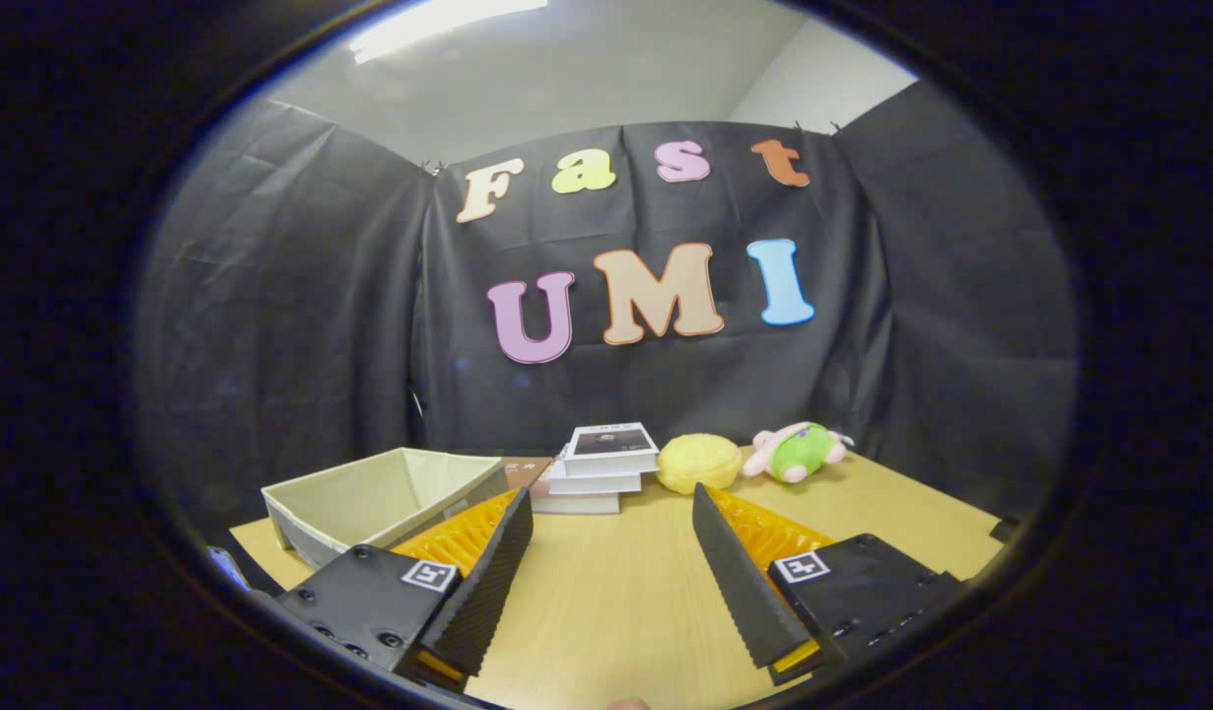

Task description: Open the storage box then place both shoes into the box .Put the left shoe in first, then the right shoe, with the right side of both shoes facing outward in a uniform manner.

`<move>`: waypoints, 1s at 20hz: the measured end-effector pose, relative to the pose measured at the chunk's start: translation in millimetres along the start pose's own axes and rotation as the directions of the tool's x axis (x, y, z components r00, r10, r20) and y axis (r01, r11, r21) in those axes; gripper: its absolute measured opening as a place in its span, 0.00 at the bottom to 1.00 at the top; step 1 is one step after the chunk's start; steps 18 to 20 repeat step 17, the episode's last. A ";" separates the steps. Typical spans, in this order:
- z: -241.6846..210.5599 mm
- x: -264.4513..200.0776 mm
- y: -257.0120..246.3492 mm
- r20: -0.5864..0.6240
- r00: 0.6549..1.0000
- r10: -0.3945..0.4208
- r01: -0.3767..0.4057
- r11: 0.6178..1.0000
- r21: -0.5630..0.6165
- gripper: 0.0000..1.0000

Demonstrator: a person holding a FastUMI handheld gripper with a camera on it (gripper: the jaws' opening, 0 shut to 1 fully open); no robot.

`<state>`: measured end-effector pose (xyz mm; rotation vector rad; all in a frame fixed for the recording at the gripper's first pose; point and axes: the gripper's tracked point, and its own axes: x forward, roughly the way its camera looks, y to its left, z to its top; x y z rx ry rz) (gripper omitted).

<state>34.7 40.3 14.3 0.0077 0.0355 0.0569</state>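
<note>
Fabric storage box [385, 498] stands already open, just beyond the left finger; gripper [611, 552] holds nothing, its fingers wide apart over the wooden table [606, 602], so I judge both shoes remain to be placed

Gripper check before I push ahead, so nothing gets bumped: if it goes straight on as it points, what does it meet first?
The open gripper probably meets the stack of books first, just beyond the fingers; depth is unclear.

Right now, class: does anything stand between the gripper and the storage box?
Nothing visible does. The open gripper holds nothing, and the storage box sits just beyond its left finger on the table; the books lie beside the box.
</note>
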 end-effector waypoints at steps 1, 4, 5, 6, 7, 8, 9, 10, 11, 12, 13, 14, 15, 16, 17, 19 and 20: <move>-1.7 -7.7 -1.6 0.002 1.000 0.001 -0.001 1.000 -0.015 1.00; -6.6 -22.3 -10.1 0.007 1.000 -0.017 0.017 0.999 -0.037 1.00; -9.1 -25.7 -12.7 0.008 1.000 -0.022 0.023 0.999 -0.045 1.00; -12.3 -28.6 -12.7 0.005 1.000 -0.024 0.024 0.998 -0.053 1.00; -16.5 -30.4 -12.9 -0.002 1.000 -0.023 0.023 0.998 -0.061 1.00; -21.0 -32.9 -10.9 -0.013 1.000 -0.018 0.017 0.998 -0.067 1.00; -24.5 -33.5 -8.6 -0.022 1.000 -0.012 0.010 0.997 -0.070 1.00; -24.6 -28.8 -14.5 -0.023 1.000 -0.008 0.007 0.998 -0.070 1.00; -23.8 -28.8 -13.2 -0.022 1.000 -0.005 0.004 0.998 -0.065 1.00; -22.9 -29.8 -10.3 -0.018 1.000 0.001 -0.002 0.998 -0.060 1.00; -21.6 -31.1 -7.8 -0.014 1.000 0.007 -0.008 0.998 -0.055 1.00; -21.8 -31.5 -6.0 -0.012 1.000 0.011 -0.011 0.999 -0.053 1.00; -23.9 -30.9 -5.7 -0.014 1.000 0.012 -0.013 0.998 -0.053 1.00; -24.5 -30.6 -4.2 -0.016 1.000 0.013 -0.014 0.998 -0.057 1.00; -24.8 -31.3 -2.8 -0.017 1.000 0.014 -0.015 0.998 -0.059 1.00; -24.8 -31.3 -2.8 -0.017 1.000 0.014 -0.015 0.998 -0.059 1.00; -24.8 -31.3 -2.8 -0.017 1.000 0.014 -0.015 0.998 -0.059 1.00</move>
